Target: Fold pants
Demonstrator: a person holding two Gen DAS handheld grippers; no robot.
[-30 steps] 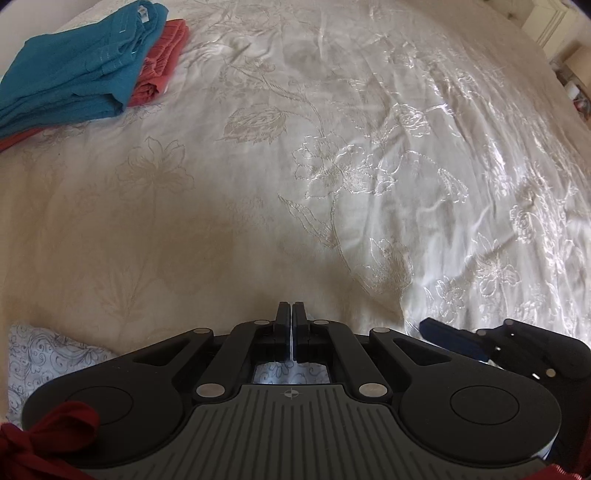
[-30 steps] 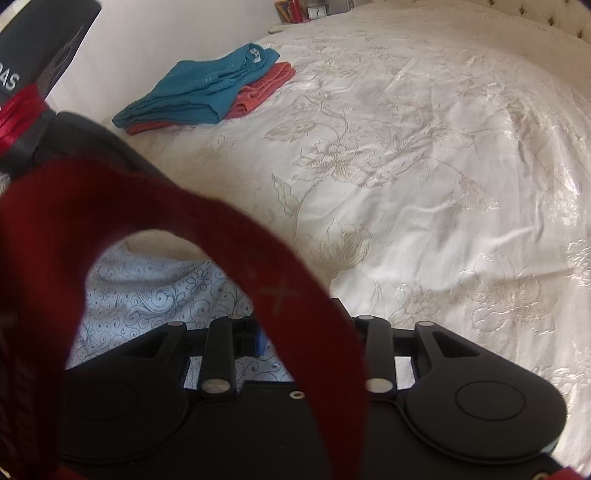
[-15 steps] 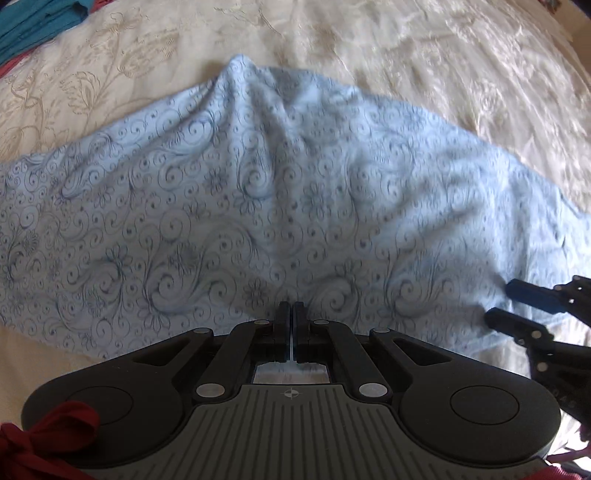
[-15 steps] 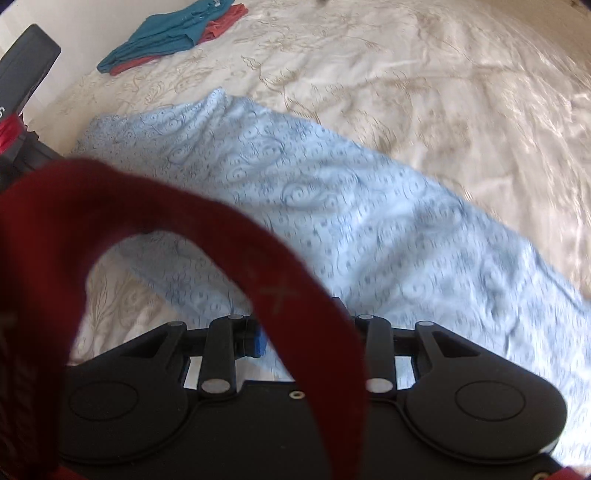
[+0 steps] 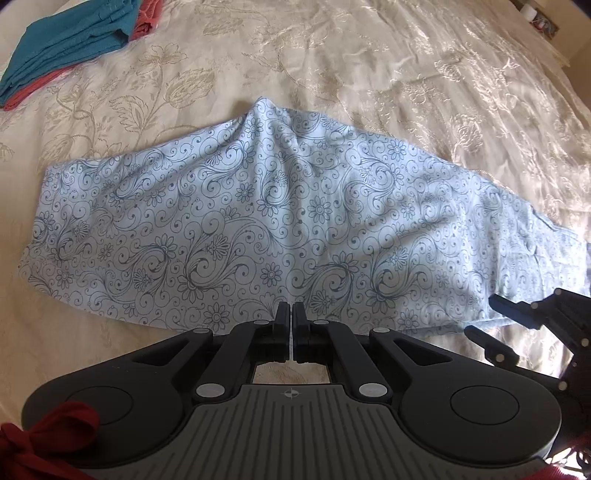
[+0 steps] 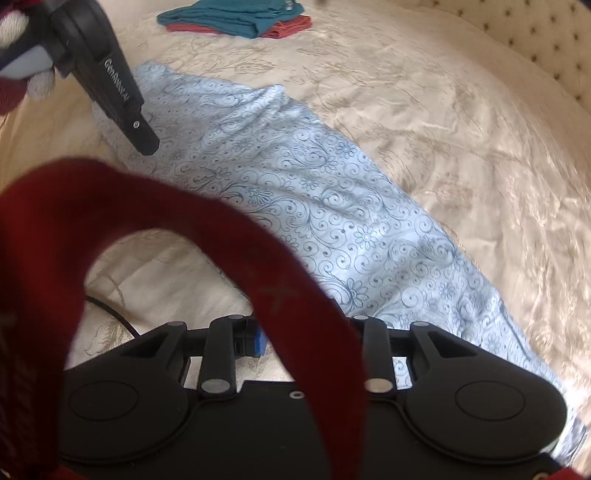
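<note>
left wrist view: cream embroidered satin bedspread (image 5: 369,74); pale blue scroll-print pants (image 5: 258,221) spread flat across it, near edge just ahead of both tools. folded teal garment (image 5: 70,40) stacked on folded coral garment (image 5: 147,14), far left corner. left hand-held gripper (image 5: 288,317) pinched together on nothing; right hand-held gripper (image 5: 480,321) parted, at pants' right end.

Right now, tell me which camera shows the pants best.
The left wrist view: the pants lie spread across the bed, nearly the whole outline visible. In the right wrist view a red strap and the left tongs' body cover part of them.
</note>
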